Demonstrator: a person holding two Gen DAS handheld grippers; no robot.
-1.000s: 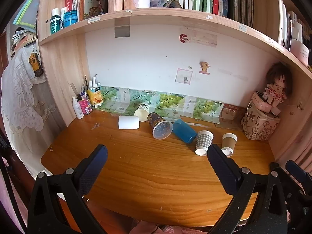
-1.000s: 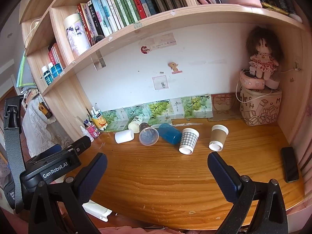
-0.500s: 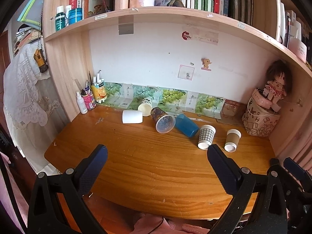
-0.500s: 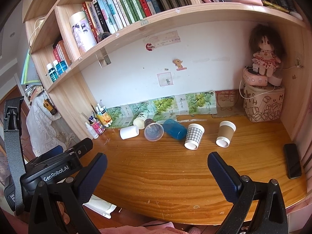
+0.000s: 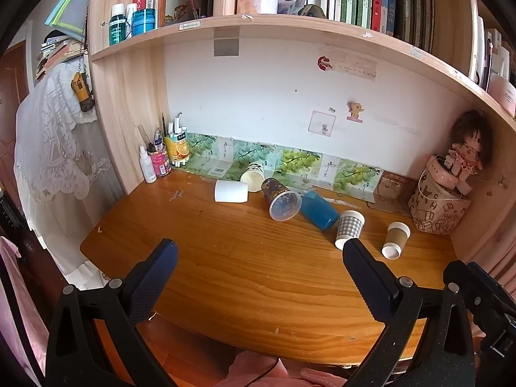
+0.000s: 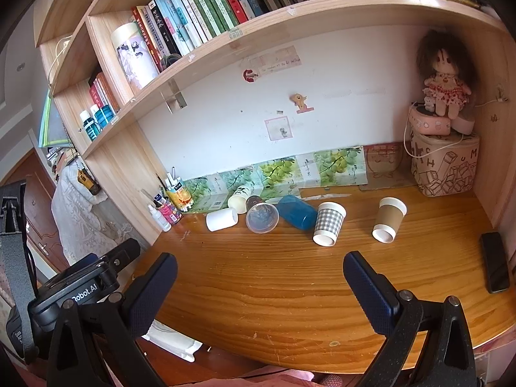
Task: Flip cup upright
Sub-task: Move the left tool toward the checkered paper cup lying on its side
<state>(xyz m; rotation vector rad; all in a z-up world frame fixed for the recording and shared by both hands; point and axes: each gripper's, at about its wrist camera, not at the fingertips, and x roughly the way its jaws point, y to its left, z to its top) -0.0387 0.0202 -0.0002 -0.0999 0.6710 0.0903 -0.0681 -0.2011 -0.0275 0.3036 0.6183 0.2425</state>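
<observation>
Several cups lie tipped over at the back of the wooden desk (image 5: 258, 274): a white cup (image 5: 231, 191), a cream printed cup (image 5: 252, 177), a clear patterned cup (image 5: 281, 199), a blue cup (image 5: 318, 209), a checked paper cup (image 5: 348, 228) and a brown paper cup (image 5: 395, 239). The right wrist view shows the same row, with the checked cup (image 6: 329, 223) and the brown cup (image 6: 389, 219) lying nearest. My left gripper (image 5: 259, 271) is open and empty over the desk's front. My right gripper (image 6: 259, 272) is open and empty, well short of the cups.
A pen holder and small bottles (image 5: 161, 158) stand at the back left. A printed storage box with a doll (image 6: 443, 158) sits at the back right. A black phone (image 6: 495, 266) lies at the right edge. Bookshelves (image 6: 258, 29) overhang the desk.
Both grippers have drawn back and risen slightly, so the desk and cups look farther away. The cups have not moved. Both grippers stay open.
</observation>
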